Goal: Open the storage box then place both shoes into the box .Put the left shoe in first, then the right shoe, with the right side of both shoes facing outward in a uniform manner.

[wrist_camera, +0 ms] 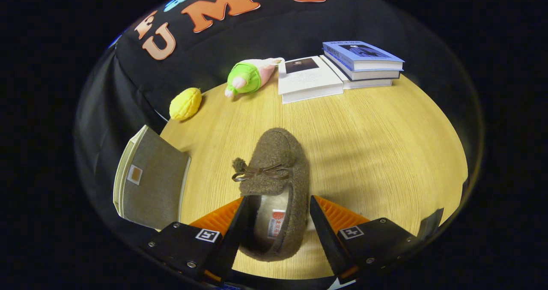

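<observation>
Claw (278, 215) open, fingers straddling the heel of the brown shoe (274, 187), apparently not pressing it. Shoe rests on bench (376, 144), toe pointing away. Storage box (150, 183) stands left of it.

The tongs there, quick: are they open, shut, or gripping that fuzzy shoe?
Tongs: open, straddling the heel end of the brown shoe on the wooden table; whether either finger touches it cannot be told, so not gripping yet.

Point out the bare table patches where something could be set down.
Widest bare stretch: table between shoe and books. Smaller gap between shoe and storage box. Crowded along the wall: lemon, plush toy, books. Gripper straddles the shoe's heel.
</observation>
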Demonstrator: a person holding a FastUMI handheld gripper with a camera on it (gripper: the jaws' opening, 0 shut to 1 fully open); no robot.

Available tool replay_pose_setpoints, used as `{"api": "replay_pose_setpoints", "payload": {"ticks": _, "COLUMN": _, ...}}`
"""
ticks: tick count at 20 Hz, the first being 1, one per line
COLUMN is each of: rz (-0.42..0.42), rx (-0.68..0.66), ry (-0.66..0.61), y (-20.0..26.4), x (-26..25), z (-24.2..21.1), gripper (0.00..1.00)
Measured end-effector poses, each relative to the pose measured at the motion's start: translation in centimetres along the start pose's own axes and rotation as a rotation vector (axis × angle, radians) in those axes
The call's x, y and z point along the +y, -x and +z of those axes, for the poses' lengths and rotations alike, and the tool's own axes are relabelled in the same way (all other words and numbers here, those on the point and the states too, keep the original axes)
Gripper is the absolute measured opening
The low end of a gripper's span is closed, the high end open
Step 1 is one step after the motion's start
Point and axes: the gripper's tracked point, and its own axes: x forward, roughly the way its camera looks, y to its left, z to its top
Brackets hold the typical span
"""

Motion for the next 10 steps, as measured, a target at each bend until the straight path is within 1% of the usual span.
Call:
{"api": "replay_pose_setpoints", "payload": {"ticks": 2, "rz": -0.026, "rx": 0.013, "ry": 0.000, "y": -1.0, "x": -0.8, "z": -0.1, "gripper": 0.78}}
{"api": "replay_pose_setpoints", "payload": {"ticks": 3, "rz": -0.032, "rx": 0.010, "ry": -0.004, "y": -1.5, "x": -1.1, "z": -0.1, "gripper": 0.73}}
{"api": "replay_pose_setpoints", "payload": {"ticks": 4, "rz": -0.043, "rx": 0.005, "ry": -0.023, "y": -2.0, "x": -1.5, "z": 0.0, "gripper": 0.70}}
{"api": "replay_pose_setpoints", "payload": {"ticks": 6, "rz": -0.066, "rx": -0.004, "ry": -0.064, "y": -3.1, "x": -2.3, "z": 0.2, "gripper": 0.58}}
{"api": "replay_pose_setpoints", "payload": {"ticks": 7, "rz": -0.054, "rx": -0.009, "ry": -0.089, "y": -3.5, "x": -2.1, "z": 0.3, "gripper": 0.46}}
{"api": "replay_pose_setpoints", "payload": {"ticks": 8, "rz": -0.032, "rx": -0.008, "ry": -0.120, "y": -3.8, "x": -1.7, "z": 0.1, "gripper": 0.40}}
{"api": "replay_pose_setpoints", "payload": {"ticks": 9, "rz": -0.041, "rx": -0.018, "ry": -0.136, "y": -3.9, "x": -1.9, "z": 0.2, "gripper": 0.29}}
{"api": "replay_pose_setpoints", "payload": {"ticks": 10, "rz": -0.049, "rx": -0.024, "ry": -0.146, "y": -3.9, "x": -2.0, "z": 0.3, "gripper": 0.25}}
